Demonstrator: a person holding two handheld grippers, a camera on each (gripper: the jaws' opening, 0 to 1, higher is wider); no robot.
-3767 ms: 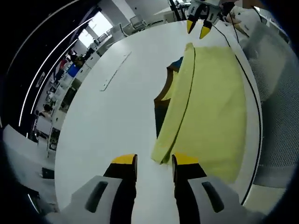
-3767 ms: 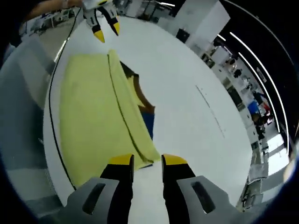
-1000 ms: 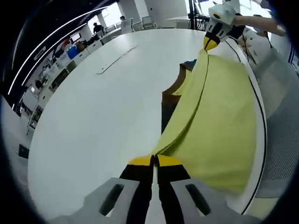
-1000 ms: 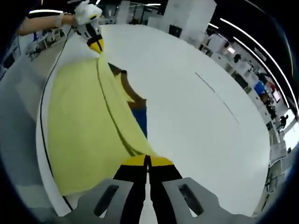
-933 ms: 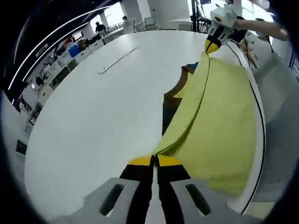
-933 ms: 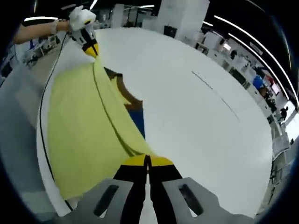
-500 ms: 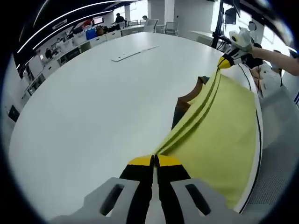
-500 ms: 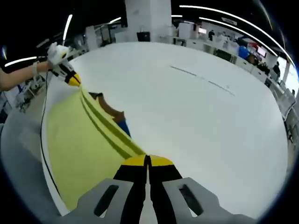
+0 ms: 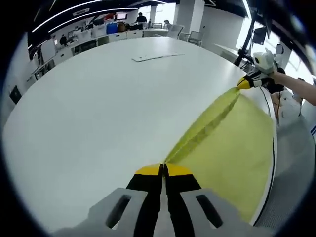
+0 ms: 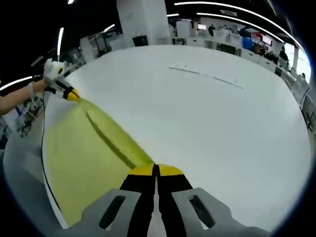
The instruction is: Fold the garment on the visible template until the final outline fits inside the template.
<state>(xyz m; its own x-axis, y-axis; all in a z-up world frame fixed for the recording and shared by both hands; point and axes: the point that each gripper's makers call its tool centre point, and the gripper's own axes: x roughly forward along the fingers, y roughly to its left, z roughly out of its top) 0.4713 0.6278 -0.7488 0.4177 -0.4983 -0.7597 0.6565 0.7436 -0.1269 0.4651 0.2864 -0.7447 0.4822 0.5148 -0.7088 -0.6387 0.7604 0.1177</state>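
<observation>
Two pairs of jaws are pinched tight on the yellow fabric garment (image 9: 224, 143): the left gripper (image 9: 163, 170) at 6 o'clock, the right gripper (image 9: 243, 83) at 2 o'clock. Its folded edge stretches taut between them above the white round tabletop (image 9: 94, 108).

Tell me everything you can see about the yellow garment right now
The yellow garment is a soft, thin-looking cloth in pale yellow-green, lying near the edge of the white table. One edge is lifted and pulled taut into a narrow ridge with a dark crease along it, stretched between the left gripper and the right gripper, each shut on an end. The rest slopes down from that ridge and spreads flat toward the table rim. A thin dark line runs along the table by its outer side.
</observation>
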